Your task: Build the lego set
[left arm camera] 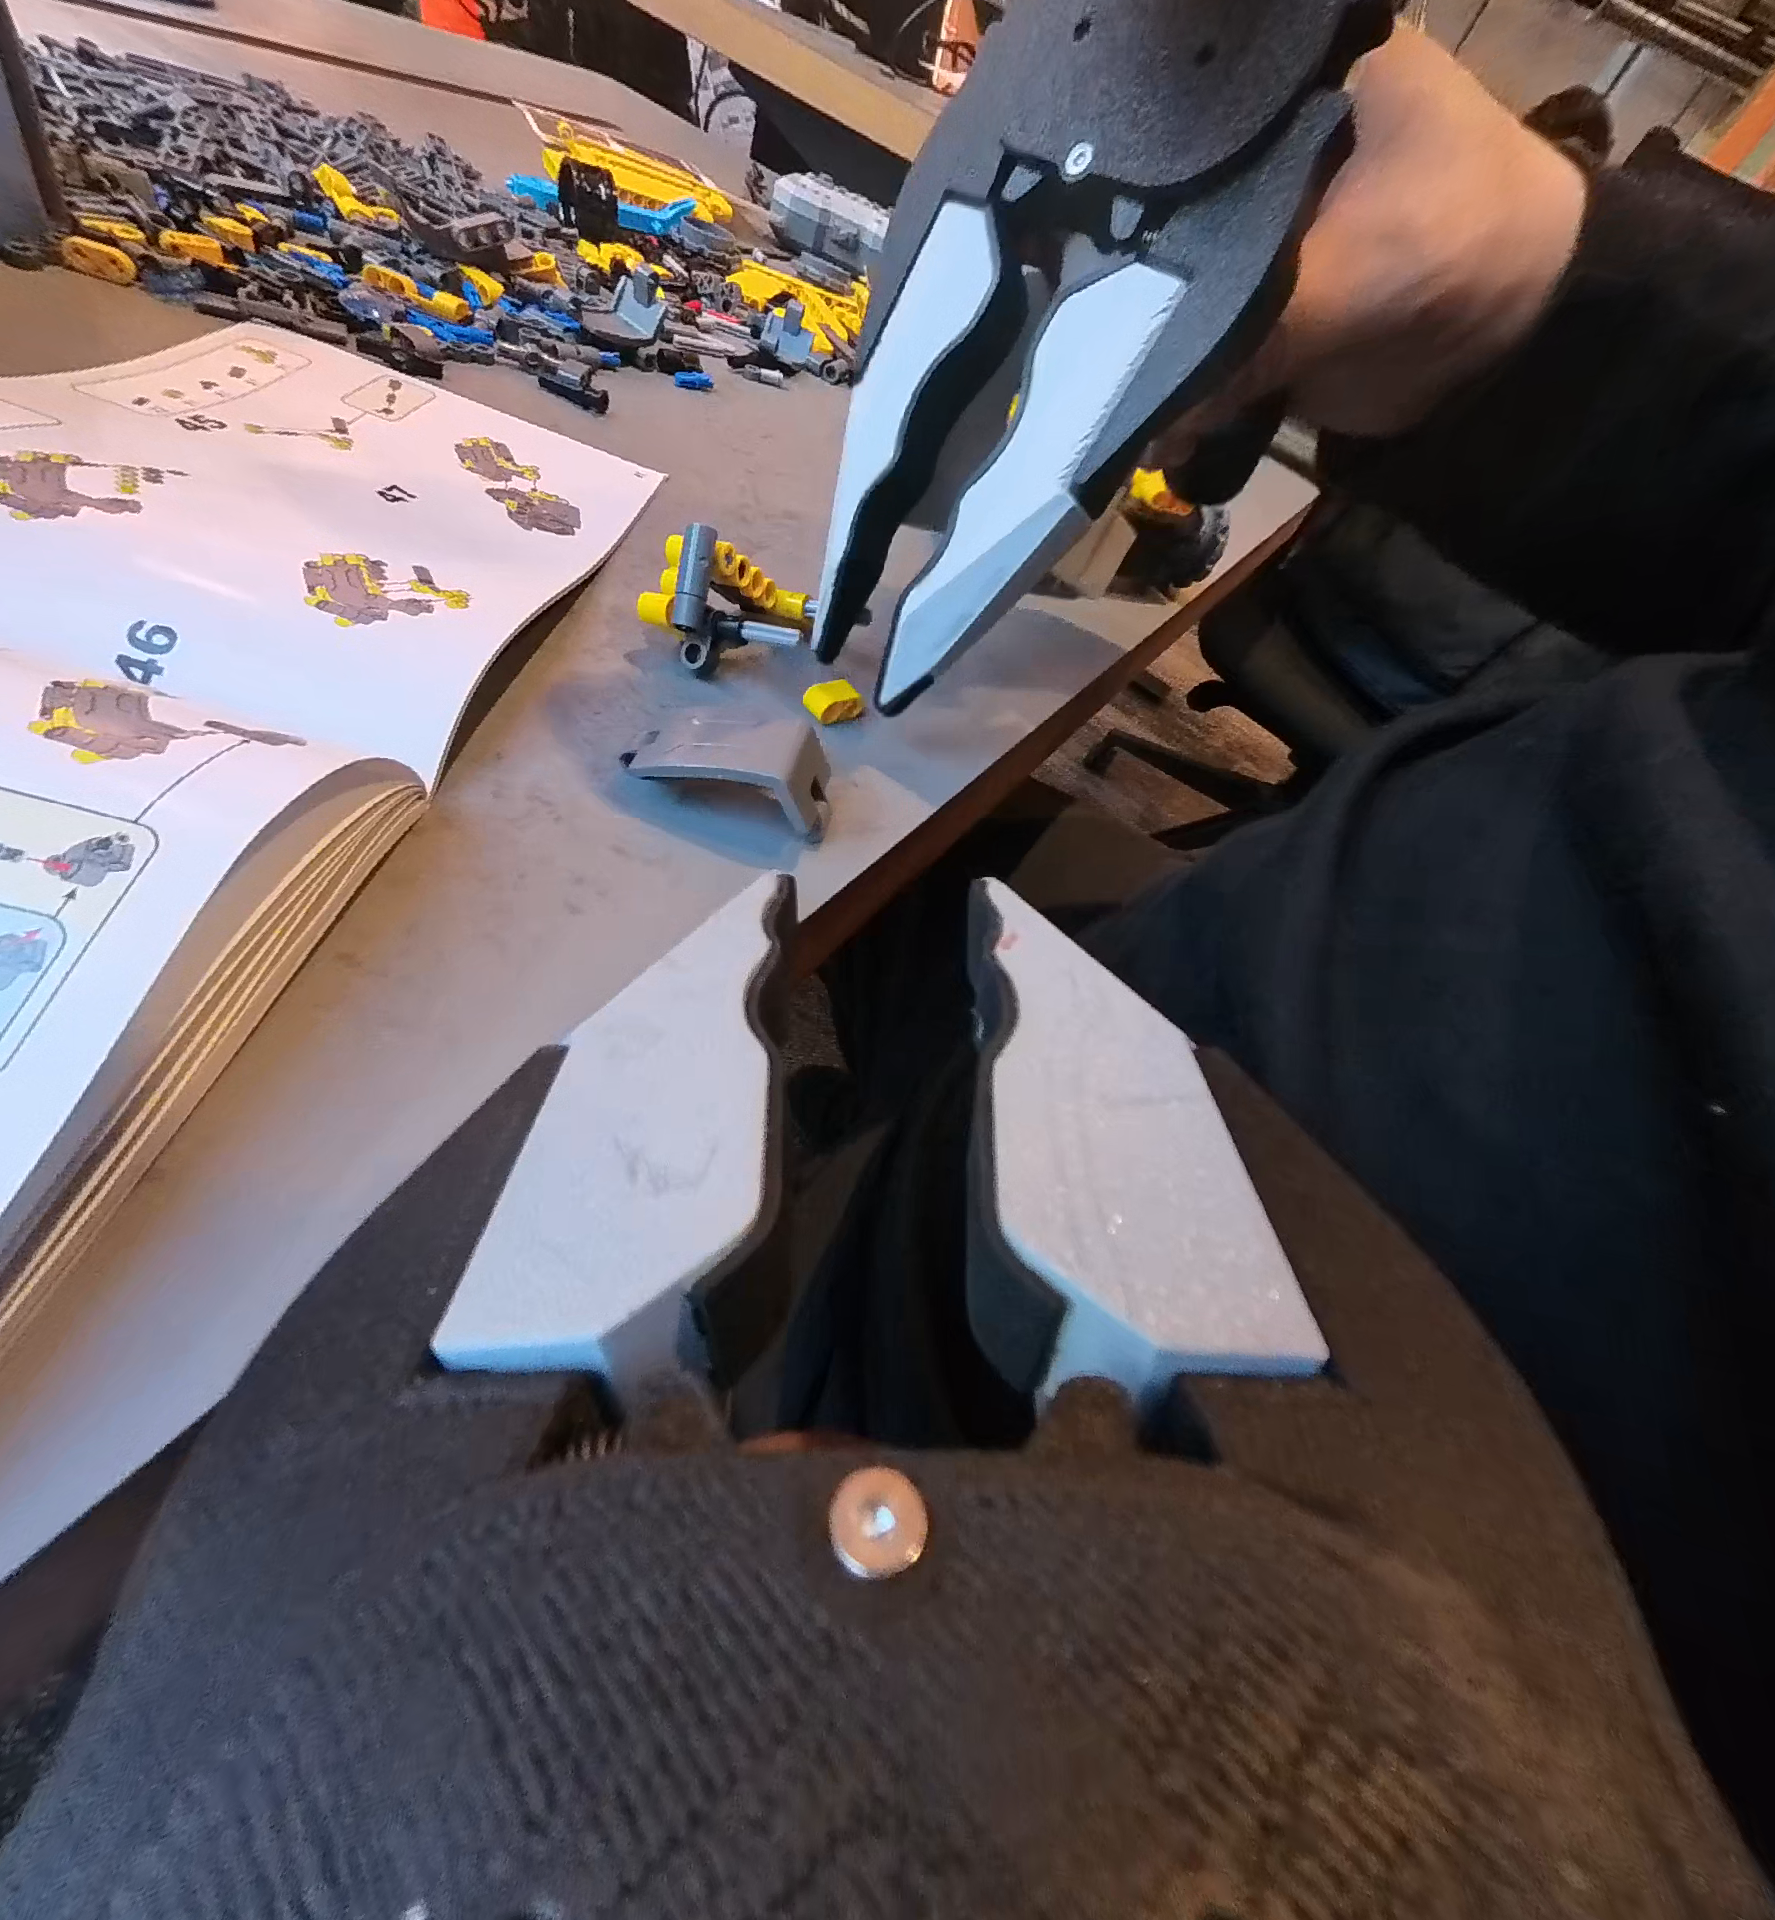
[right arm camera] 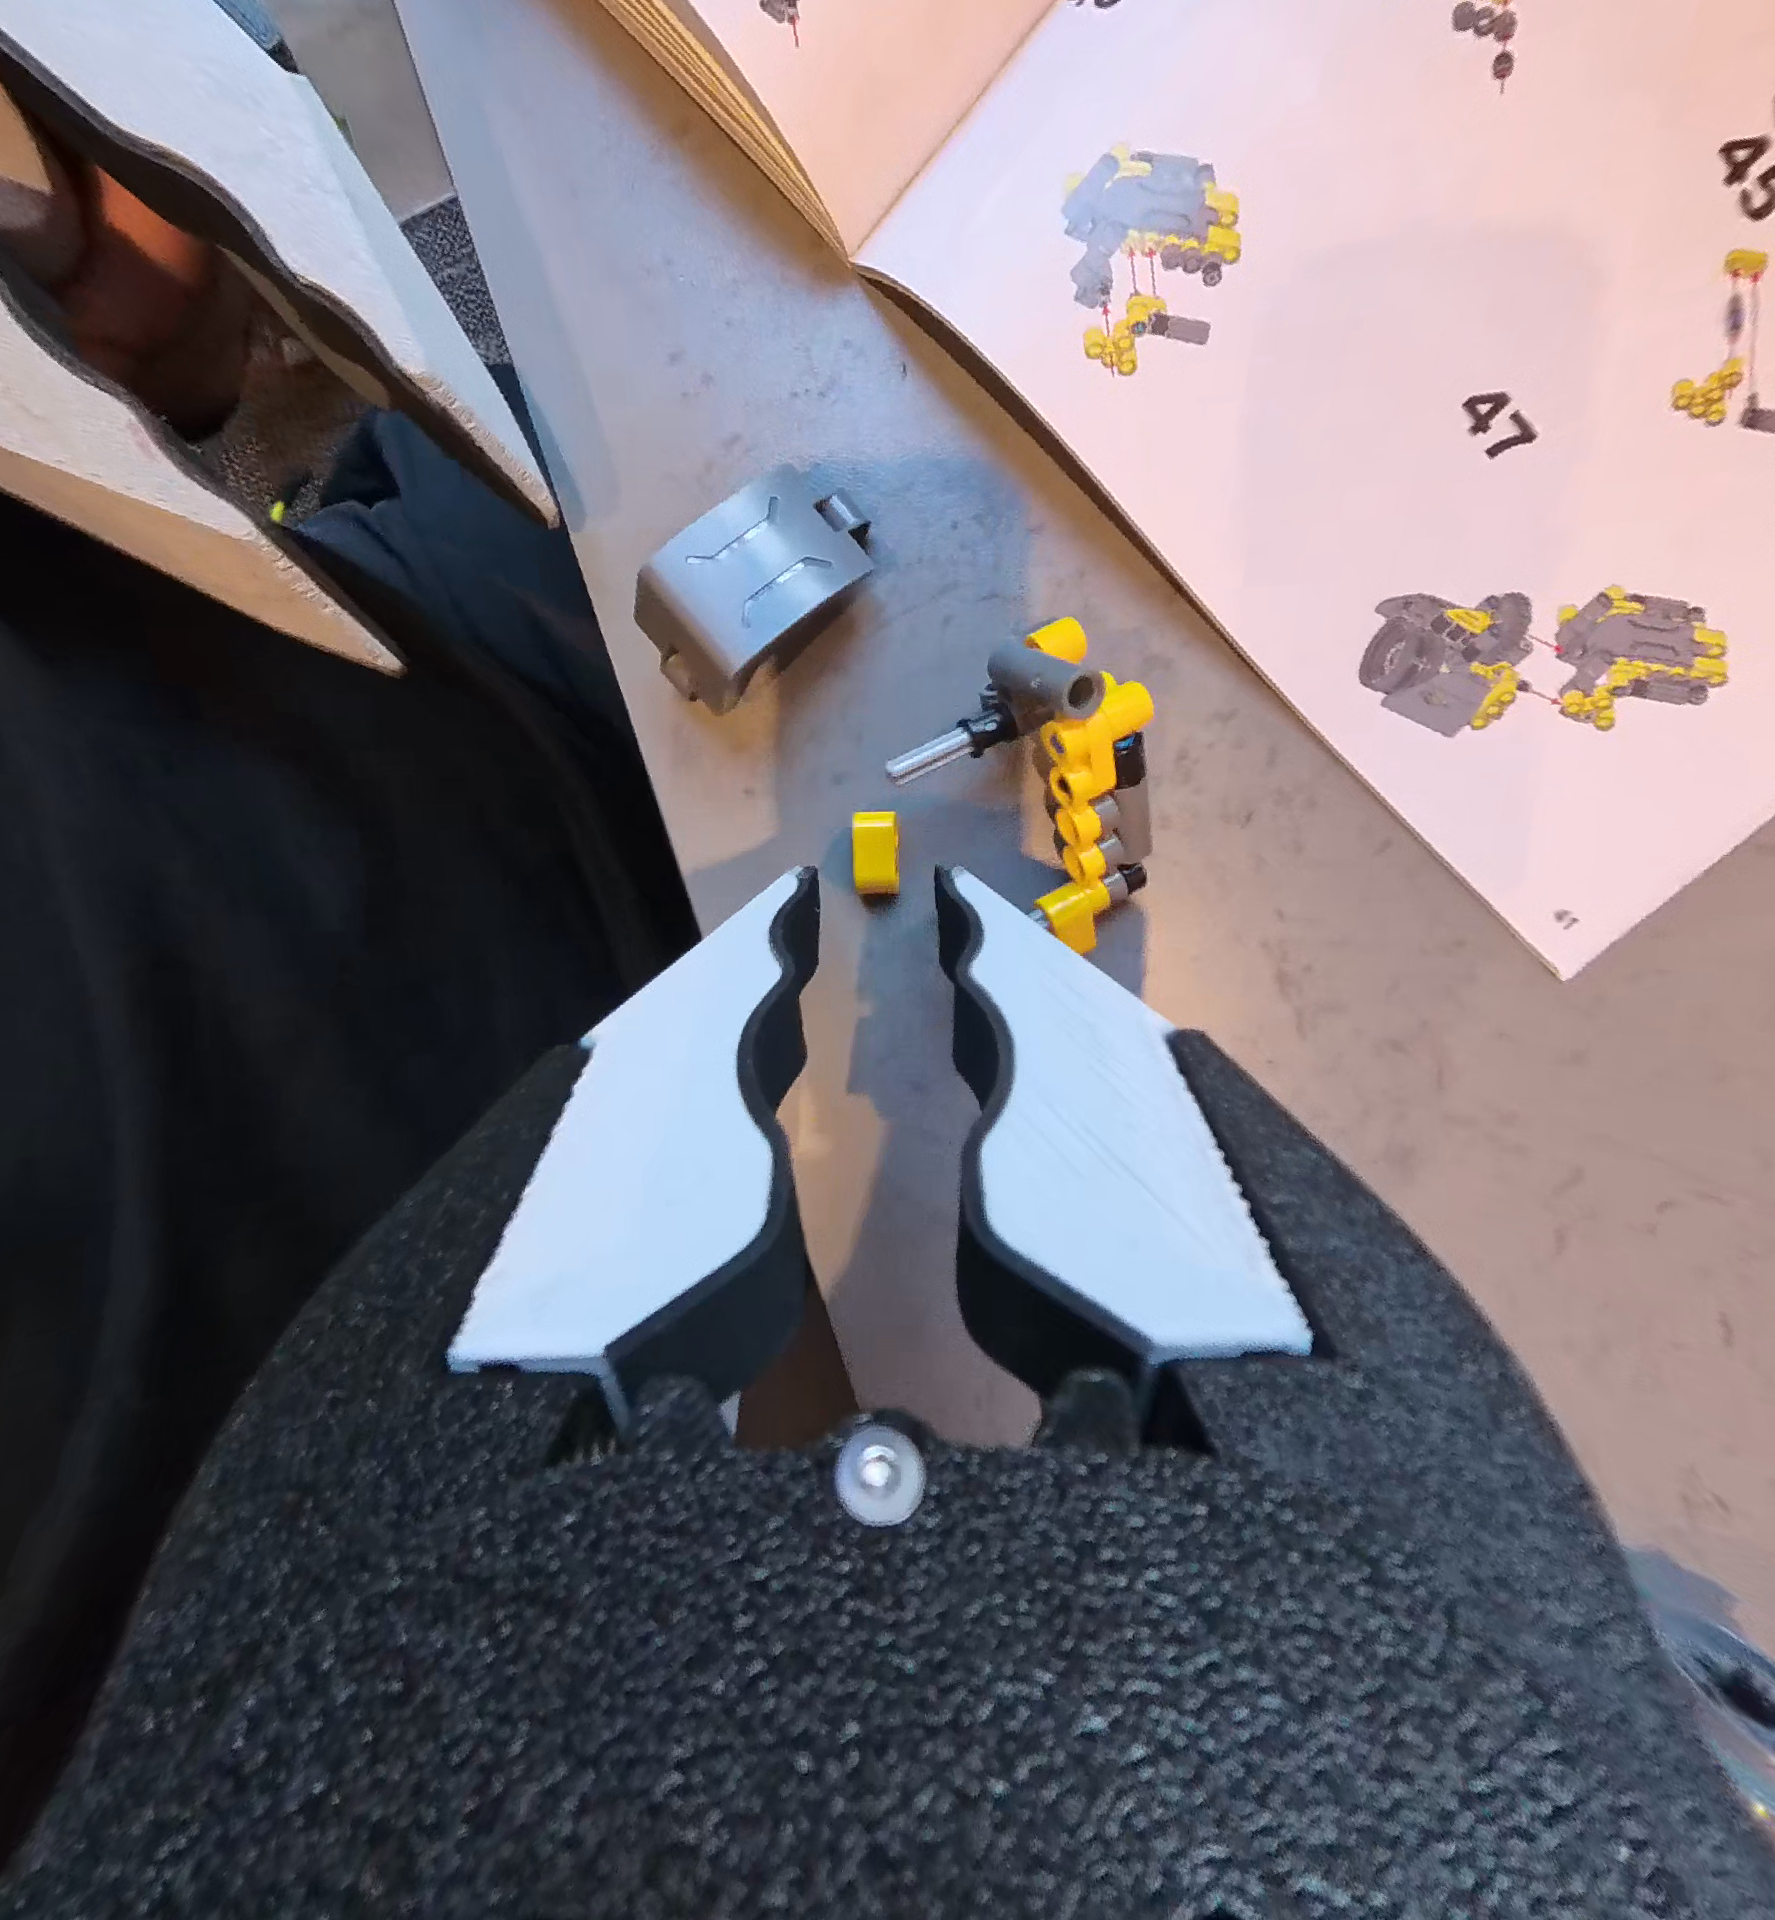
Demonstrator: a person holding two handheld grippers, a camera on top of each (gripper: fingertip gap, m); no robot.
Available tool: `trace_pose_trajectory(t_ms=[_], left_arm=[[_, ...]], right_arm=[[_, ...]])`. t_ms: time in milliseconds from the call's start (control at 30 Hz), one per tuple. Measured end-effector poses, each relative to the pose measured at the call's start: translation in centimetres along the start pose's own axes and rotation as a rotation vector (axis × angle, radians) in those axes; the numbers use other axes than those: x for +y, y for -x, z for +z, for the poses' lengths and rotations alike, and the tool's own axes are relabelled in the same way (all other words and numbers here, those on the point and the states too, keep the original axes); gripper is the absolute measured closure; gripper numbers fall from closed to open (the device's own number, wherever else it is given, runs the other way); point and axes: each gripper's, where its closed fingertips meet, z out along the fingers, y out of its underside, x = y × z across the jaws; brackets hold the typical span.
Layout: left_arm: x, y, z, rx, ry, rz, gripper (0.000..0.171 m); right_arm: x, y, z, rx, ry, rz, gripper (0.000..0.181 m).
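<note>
Yellow small piece [right arm camera: 875, 852] lies loose on the grey counter [right arm camera: 1278, 1195], at 12 o'clock just ahead of the right claw [right arm camera: 877, 899]. That claw is parted, tips straddling the near end of the piece with nothing gripped; whether the fingertips touch it, can't tell. Small yellow-and-grey assembly [right arm camera: 1075, 774] sits at about 1 o'clock from the claw, just beside the right finger, with a grey axle sticking out toward 10. Curved grey panel [right arm camera: 753, 587] lies loose at 11 o'clock, apart from both. Open instruction booklet [right arm camera: 1382, 468] covers the 1–2 o'clock area. Left claw [left arm camera: 883, 904] is parted and empty, hanging off the counter edge over dark clothing, nearest the grey panel at its 12 o'clock. Loose parts pile [left arm camera: 395, 270] lies far off at 11 in the left view. Progress: only a small sub-assembly is built, panel and yellow piece unattached, most parts unused.
</note>
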Motion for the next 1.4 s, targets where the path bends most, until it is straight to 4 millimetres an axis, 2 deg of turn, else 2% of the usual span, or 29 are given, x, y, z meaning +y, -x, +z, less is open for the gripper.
trace_pose_trajectory(t_ms=[167,467,833,967,1100,1200,1300,1333,1400], left_arm=[[0.2,-0.2,0.1,0.003,0.008,0.002,0.140],[0.1,-0.2,-0.2,0.009,0.000,-0.015,0.140],[0.2,-0.7,-0.1,0.028,0.002,-0.030,0.140],[0.3,-0.8,0.0,0.030,0.004,-0.029,0.140],[0.2,-1.0,-0.1,0.034,0.002,-0.027,0.140],[0.2,-1.1,0.0,0.039,0.002,-0.029,0.140],[0.2,-1.2,0.0,0.037,0.006,-0.024,0.140],[0.2,-1.2,-0.1,0.035,0.004,-0.022,0.140],[0.2,-1.2,-0.1,0.032,0.002,-0.019,0.140]], right_arm=[[-0.3,0.6,0.9,-0.022,0.005,-0.013,0.173],[-1.6,1.1,1.6,-0.031,-0.021,0.002,0.173],[-0.9,0.9,1.2,-0.001,-0.012,0.015,0.168],[-1.4,0.6,0.1,0.019,-0.033,-0.010,0.168],[-3.5,-0.2,-1.5,0.033,-0.117,0.002,0.168],[-4.4,-1.1,-0.9,0.048,-0.119,0.009,0.163],[-3.6,-2.3,0.3,0.119,-0.046,-0.023,0.171],[-3.3,-2.8,0.2,0.150,-0.036,-0.033,0.175],[-2.7,-3.5,-0.3,0.188,-0.012,-0.030,0.173]])
